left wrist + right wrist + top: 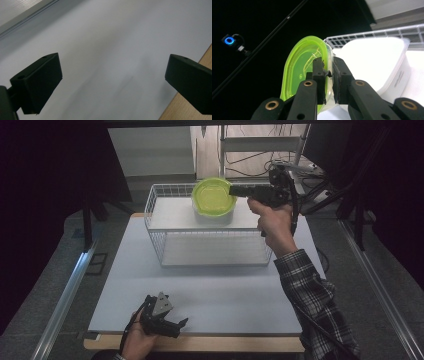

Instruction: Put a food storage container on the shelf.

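A clear tub with a green lid (214,200) is held by its rim in the right tongs (235,190) above the wire basket (165,240), while the left tongs (175,325), spread wide, are rested on the counter (225,290) in front of that basket.

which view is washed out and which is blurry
Right gripper view: the white tub is blown out by glare and the background is black, while the green lid stays sharp. Left gripper view: the table is soft and smeared. High view: dim, dark at the edges.
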The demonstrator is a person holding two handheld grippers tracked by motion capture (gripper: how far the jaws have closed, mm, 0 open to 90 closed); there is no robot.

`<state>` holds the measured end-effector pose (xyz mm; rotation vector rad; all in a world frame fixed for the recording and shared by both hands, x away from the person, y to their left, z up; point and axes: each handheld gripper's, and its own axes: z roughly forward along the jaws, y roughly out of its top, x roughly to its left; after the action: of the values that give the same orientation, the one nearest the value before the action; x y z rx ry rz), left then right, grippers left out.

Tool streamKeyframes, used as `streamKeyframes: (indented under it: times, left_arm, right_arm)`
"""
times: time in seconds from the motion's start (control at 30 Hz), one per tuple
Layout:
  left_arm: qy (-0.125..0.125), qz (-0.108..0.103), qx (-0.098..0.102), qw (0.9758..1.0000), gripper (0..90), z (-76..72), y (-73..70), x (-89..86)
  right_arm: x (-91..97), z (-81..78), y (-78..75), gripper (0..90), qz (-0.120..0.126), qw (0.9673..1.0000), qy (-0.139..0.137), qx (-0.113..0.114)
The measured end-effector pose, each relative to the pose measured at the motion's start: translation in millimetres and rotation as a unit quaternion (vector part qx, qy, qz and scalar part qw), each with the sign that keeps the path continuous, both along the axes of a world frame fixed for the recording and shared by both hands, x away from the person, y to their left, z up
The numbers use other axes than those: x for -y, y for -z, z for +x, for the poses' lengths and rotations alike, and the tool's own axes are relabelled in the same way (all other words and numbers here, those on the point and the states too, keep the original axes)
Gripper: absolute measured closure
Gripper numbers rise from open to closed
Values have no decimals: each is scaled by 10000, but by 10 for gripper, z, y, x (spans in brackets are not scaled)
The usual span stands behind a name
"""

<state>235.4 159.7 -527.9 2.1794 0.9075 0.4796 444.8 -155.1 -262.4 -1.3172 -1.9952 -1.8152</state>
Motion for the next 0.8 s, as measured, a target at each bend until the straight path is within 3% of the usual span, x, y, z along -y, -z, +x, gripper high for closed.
streamKeyframes:
  times: [0.33, 0.8]
  left_arm:
    - [12, -4, -13, 10000, 8, 0, 2, 0]
    - [44, 0, -12, 10000, 8, -1, 0, -4]
  right_arm:
    - [-82, 183, -63, 815, -11, 9991, 422, 12]
    - [-179, 364, 16, 812, -70, 9962, 856, -141]
